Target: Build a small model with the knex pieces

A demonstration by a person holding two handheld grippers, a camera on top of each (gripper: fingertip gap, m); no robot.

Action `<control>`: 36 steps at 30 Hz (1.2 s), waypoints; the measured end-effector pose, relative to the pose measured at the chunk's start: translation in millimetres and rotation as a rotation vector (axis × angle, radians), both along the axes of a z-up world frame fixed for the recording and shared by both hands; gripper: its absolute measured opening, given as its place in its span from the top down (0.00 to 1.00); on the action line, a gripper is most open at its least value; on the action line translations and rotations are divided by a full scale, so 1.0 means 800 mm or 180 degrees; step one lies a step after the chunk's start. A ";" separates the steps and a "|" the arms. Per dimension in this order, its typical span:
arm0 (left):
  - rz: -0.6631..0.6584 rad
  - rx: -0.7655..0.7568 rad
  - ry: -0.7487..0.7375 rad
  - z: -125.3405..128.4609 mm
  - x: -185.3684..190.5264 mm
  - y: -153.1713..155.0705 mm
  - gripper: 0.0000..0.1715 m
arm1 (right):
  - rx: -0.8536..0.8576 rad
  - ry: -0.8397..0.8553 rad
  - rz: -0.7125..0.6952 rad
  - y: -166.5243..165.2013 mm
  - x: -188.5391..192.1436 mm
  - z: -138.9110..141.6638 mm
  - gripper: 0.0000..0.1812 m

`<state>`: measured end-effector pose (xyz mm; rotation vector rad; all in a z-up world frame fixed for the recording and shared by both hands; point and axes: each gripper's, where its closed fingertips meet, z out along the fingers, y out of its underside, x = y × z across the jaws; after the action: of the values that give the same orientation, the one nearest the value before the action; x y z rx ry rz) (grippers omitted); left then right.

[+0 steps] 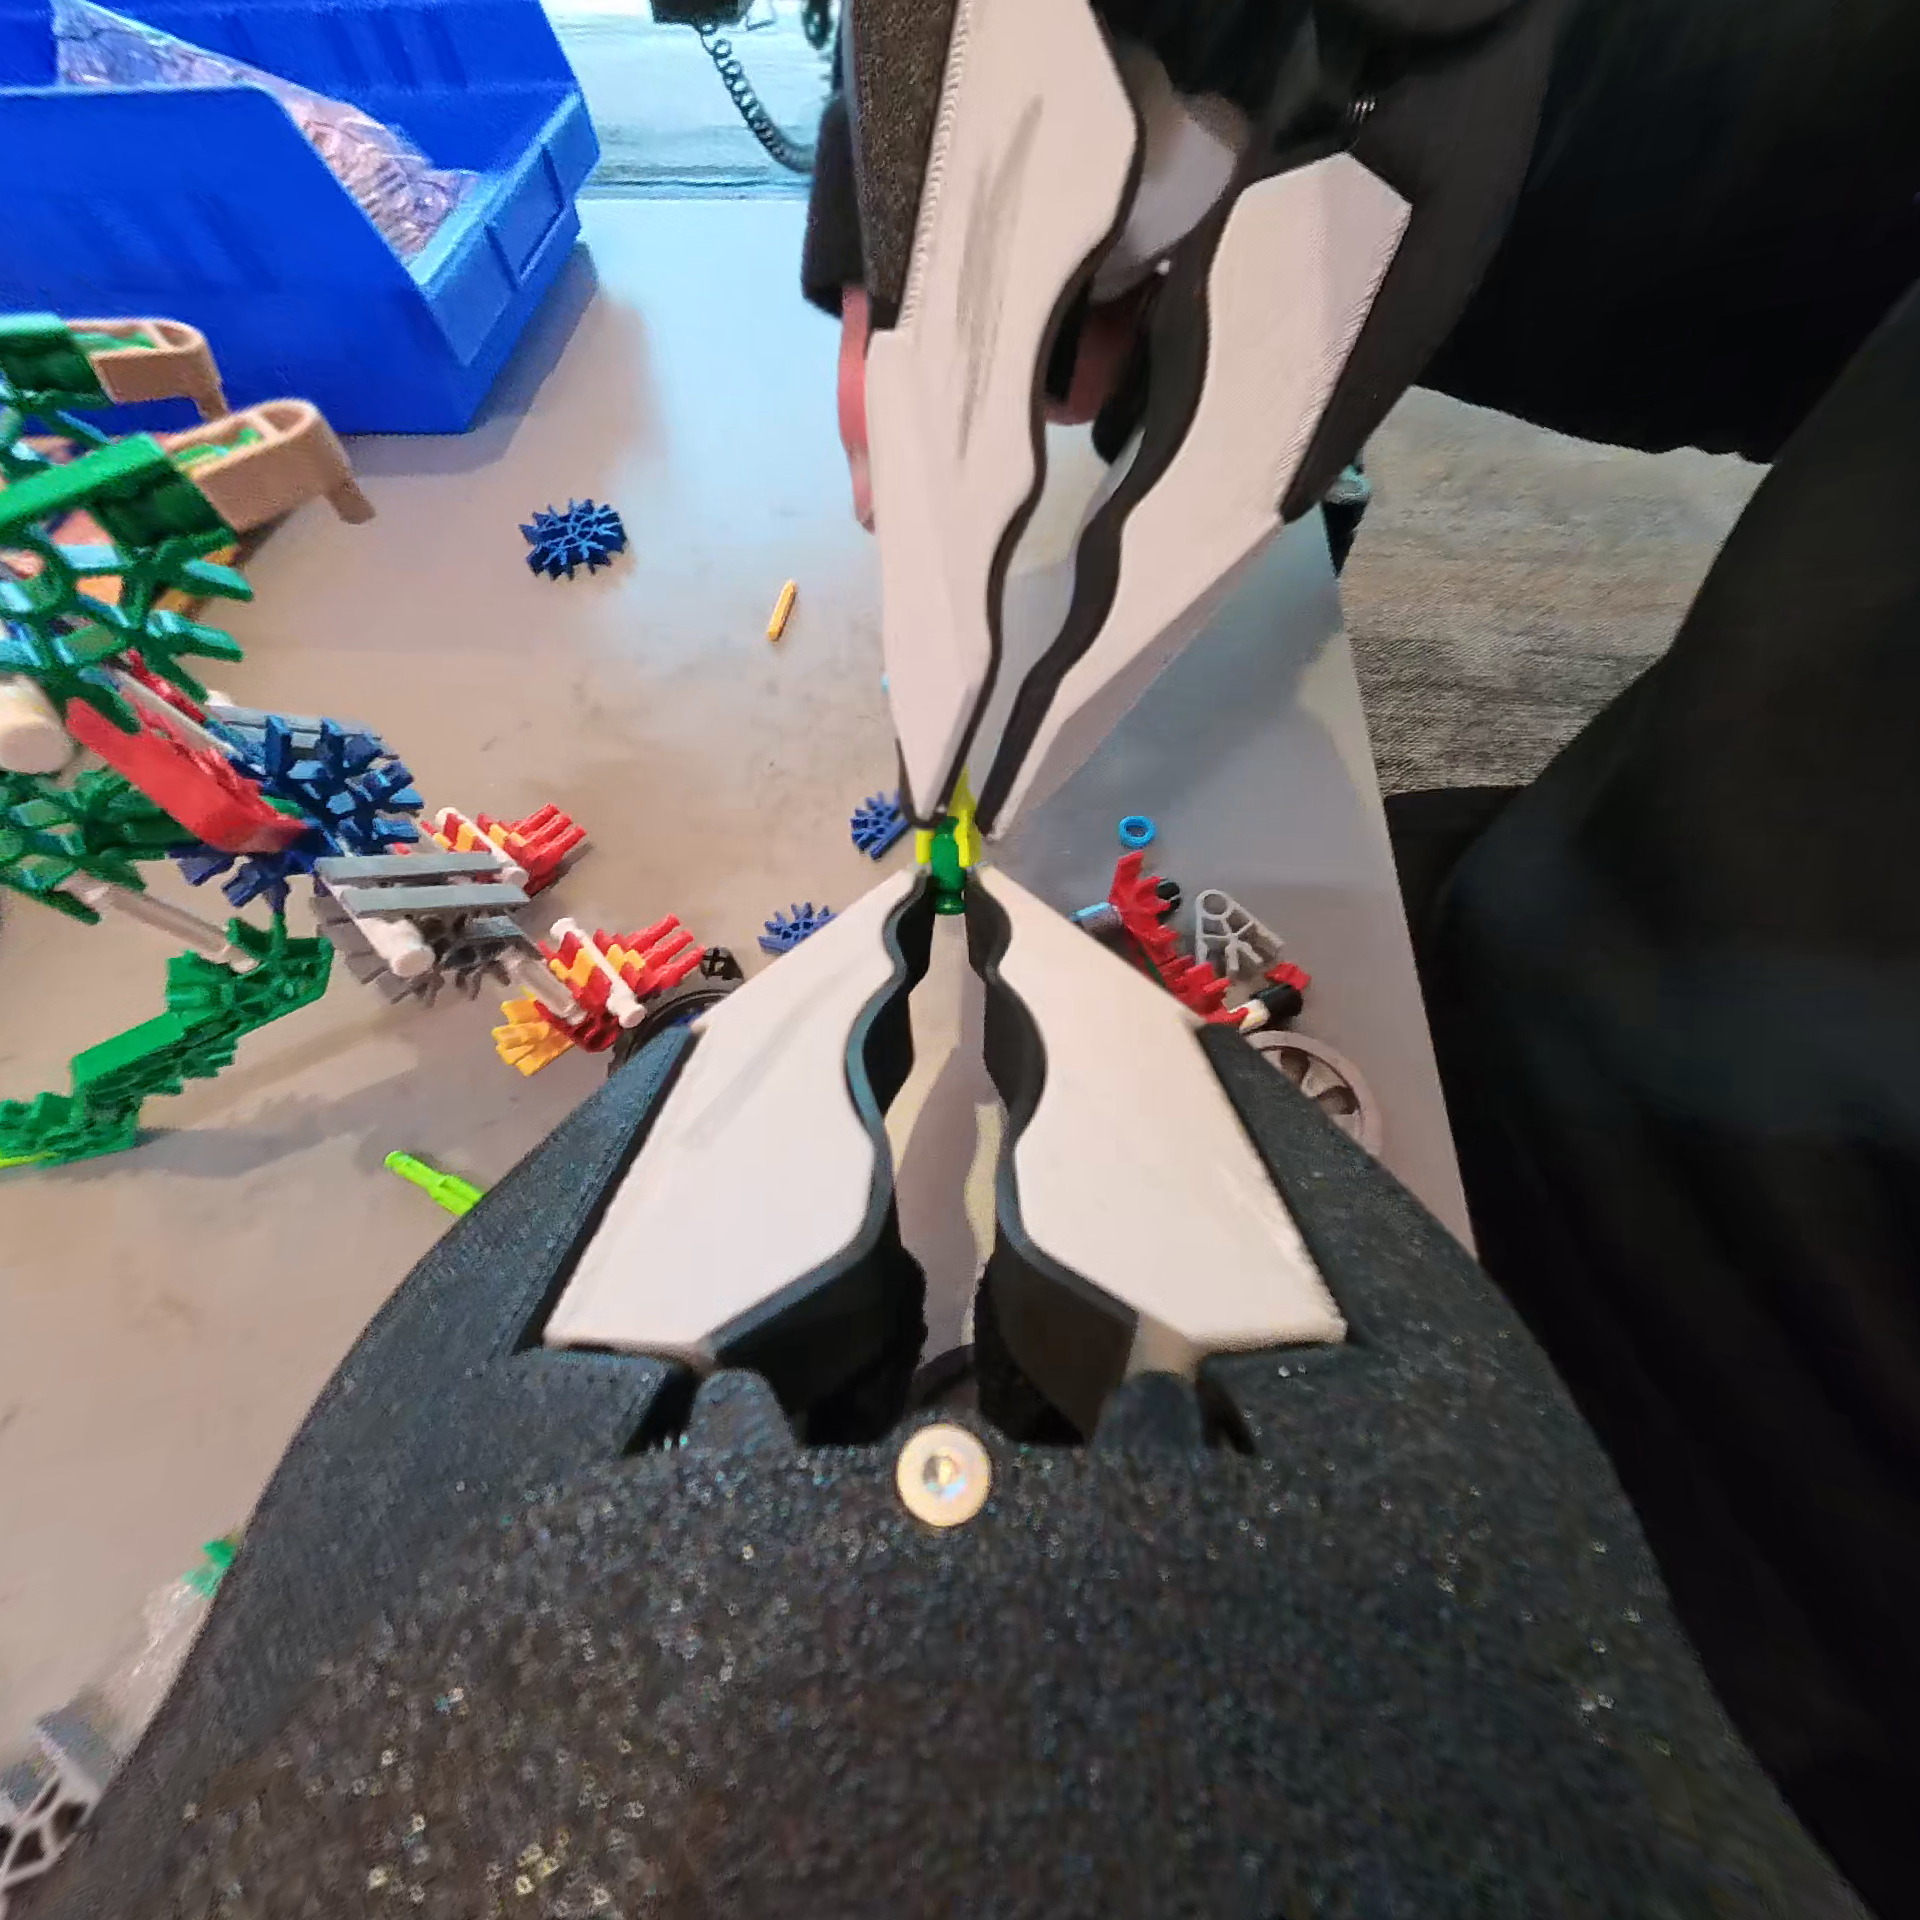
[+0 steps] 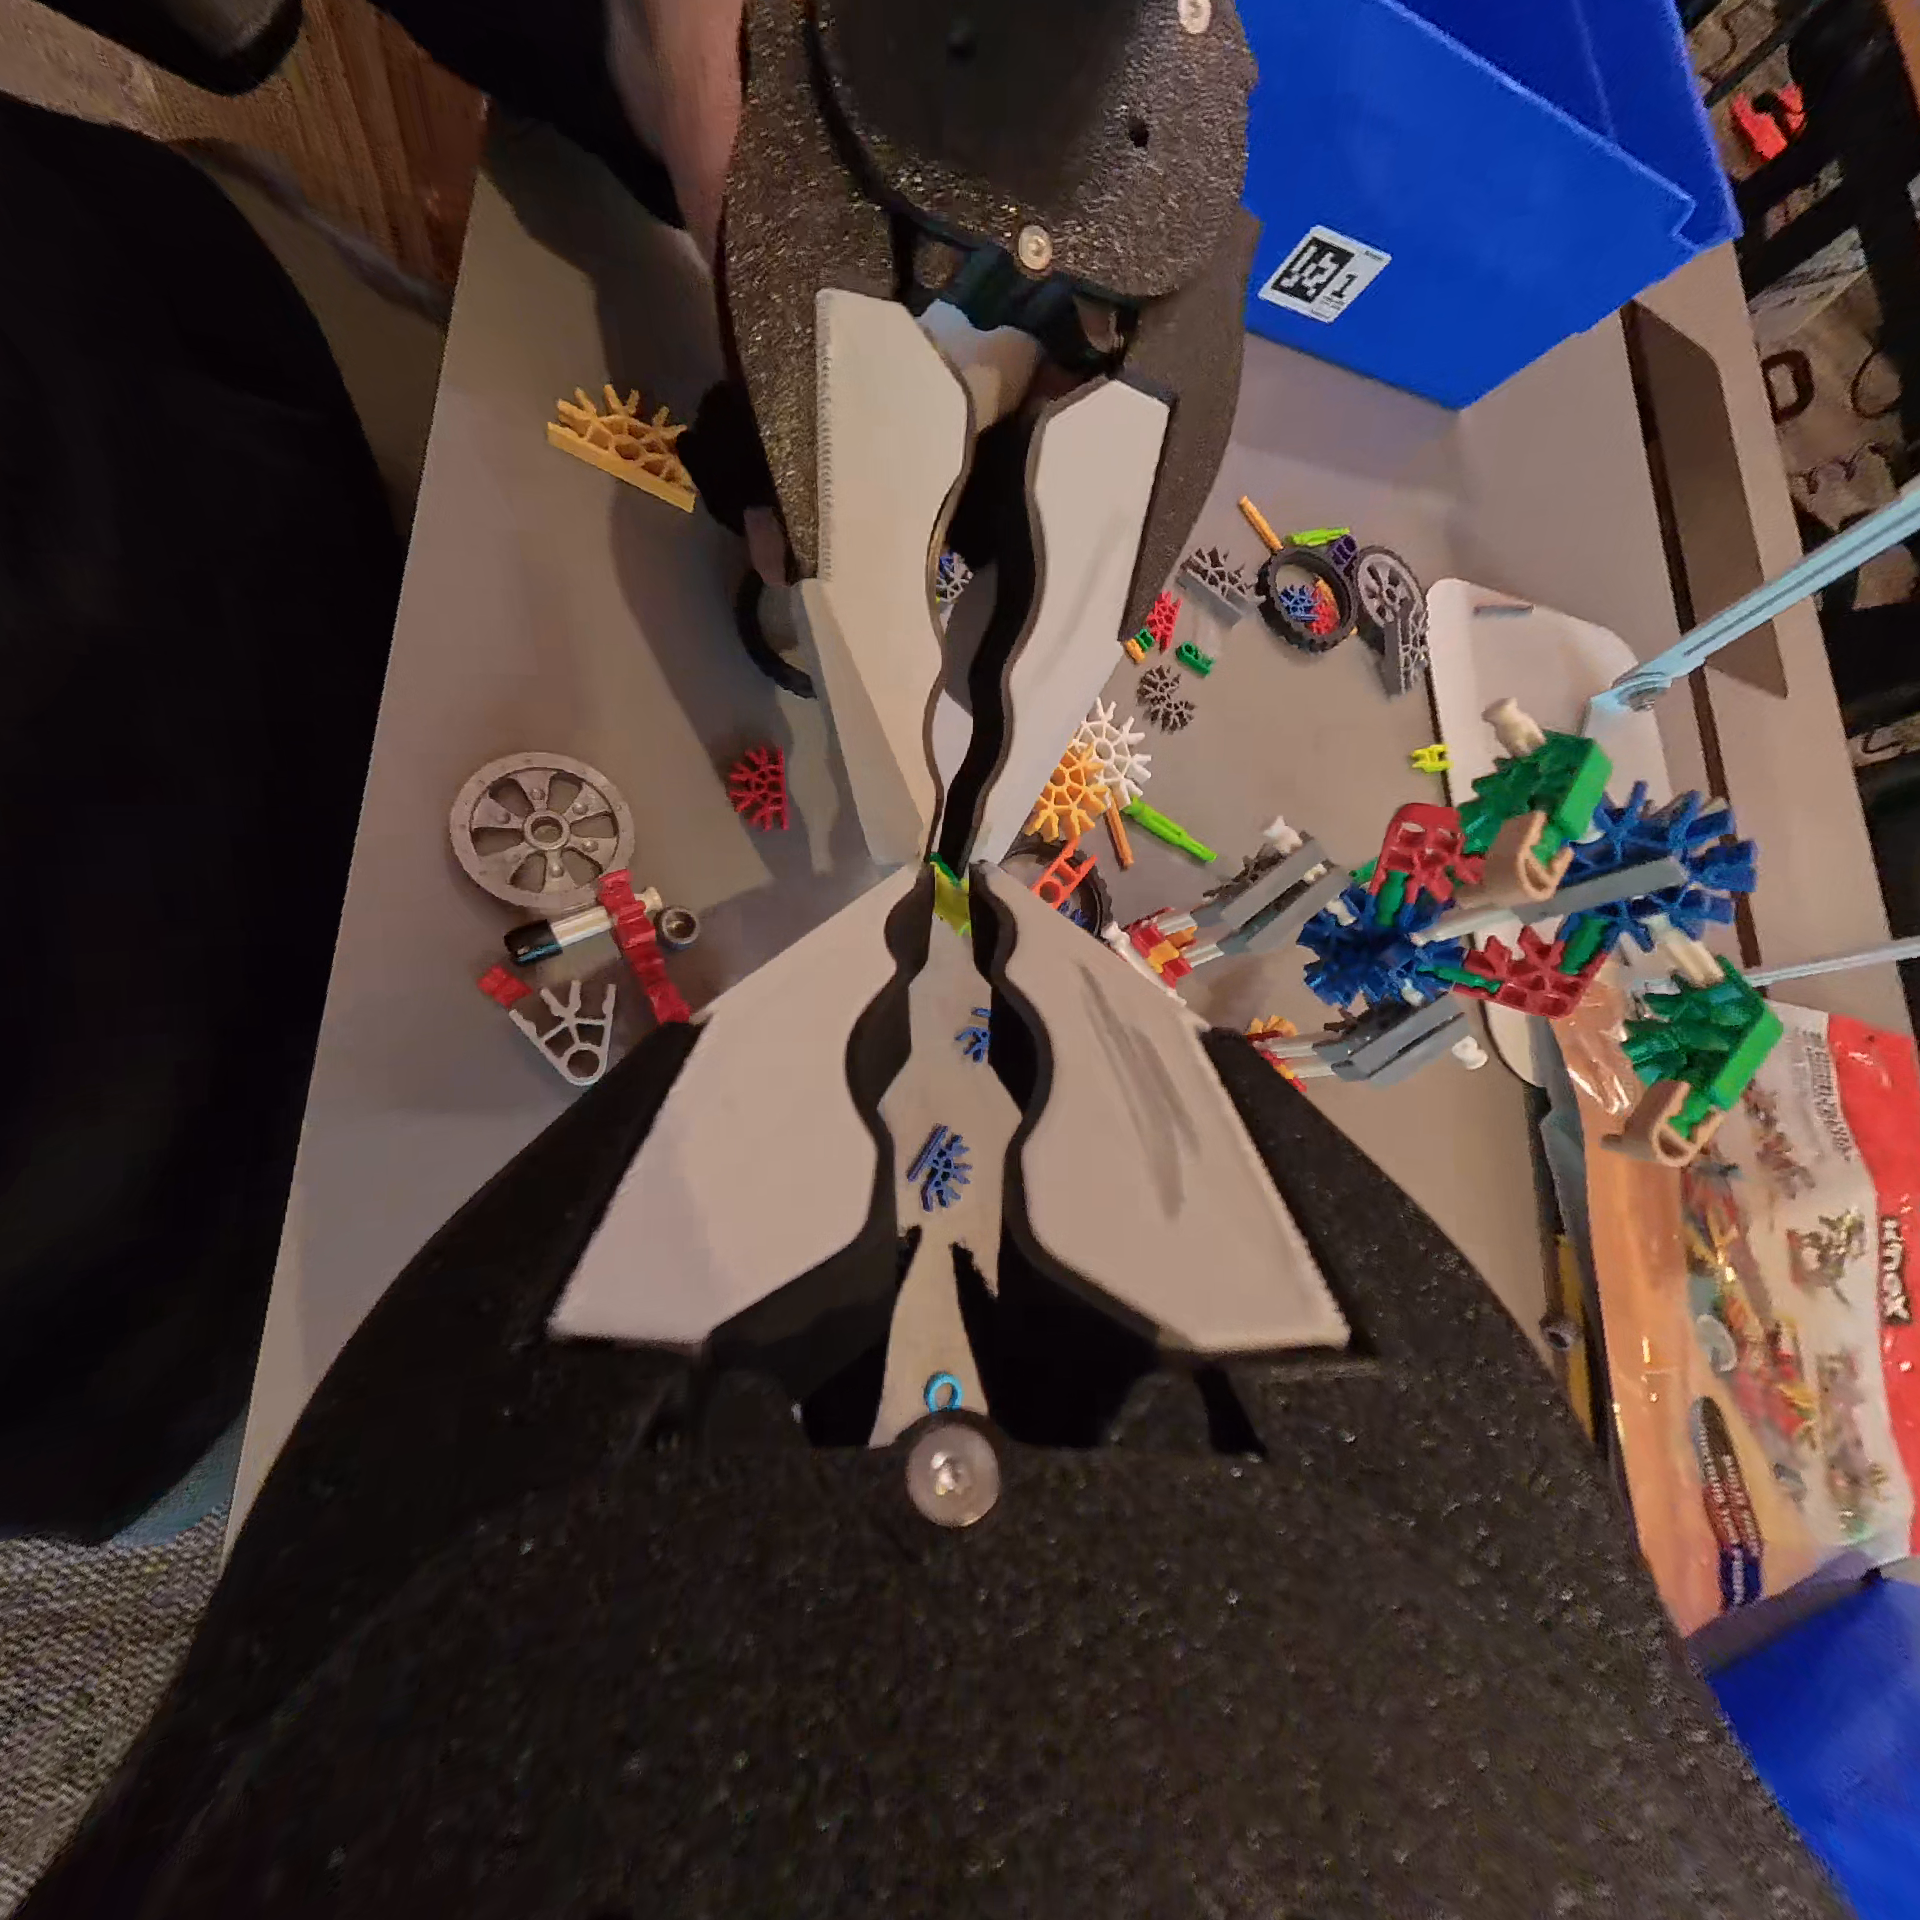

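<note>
Pale grey surface (image 1: pixel 644 727) strewn with plastic construction-toy pieces; blue plastic bin (image 1: pixel 312 239) at the far edge, grey carpet beyond. Left gripper (image 1: pixel 943 902) jaws clenched on a small green rod piece (image 1: pixel 945 857). Right gripper (image 2: pixel 951 891) jaws pinching a yellow-green connector (image 2: pixel 948 896), tip to tip, joined pieces between both.

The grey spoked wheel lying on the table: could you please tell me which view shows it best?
The right wrist view: the grey spoked wheel lies flat and whole, left of the two claws, hub and spokes plain. In the left wrist view only part of the wheel peeks out behind the left claw's right finger.
</note>
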<state>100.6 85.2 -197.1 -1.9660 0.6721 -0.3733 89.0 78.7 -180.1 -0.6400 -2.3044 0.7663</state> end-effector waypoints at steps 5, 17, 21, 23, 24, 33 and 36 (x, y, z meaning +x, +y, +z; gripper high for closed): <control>-0.0112 -0.0021 -0.0157 0.003 0.008 -0.005 0.98 | -0.0043 -0.0053 0.0036 -0.001 0.009 0.001 0.93; -0.0397 -0.0079 -0.0735 0.023 0.021 -0.014 0.98 | -0.0094 0.0014 0.0117 -0.007 0.018 0.010 0.94; -0.0450 -0.0030 -0.0949 0.036 0.023 -0.014 0.98 | -0.0170 0.0049 0.0114 -0.005 0.018 0.022 0.93; -0.0510 0.0003 -0.1094 0.046 0.025 -0.016 0.98 | -0.0103 0.0066 0.0124 -0.002 0.017 0.024 0.96; -0.0527 0.0009 -0.1106 0.048 0.025 -0.016 0.98 | -0.0085 0.0065 0.0145 -0.003 0.018 0.026 0.96; -0.0358 0.0273 -0.0924 0.071 0.017 -0.010 0.97 | -0.0093 0.0010 0.0194 0.005 0.015 0.049 0.98; 0.0120 0.0692 -0.0447 0.090 -0.013 0.004 0.93 | -0.0014 0.0022 0.0082 0.028 0.006 0.067 0.98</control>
<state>90.4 88.6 -125.1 -1.7268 0.5604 -0.3945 93.6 101.2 -126.4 -0.6098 -2.3092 0.7845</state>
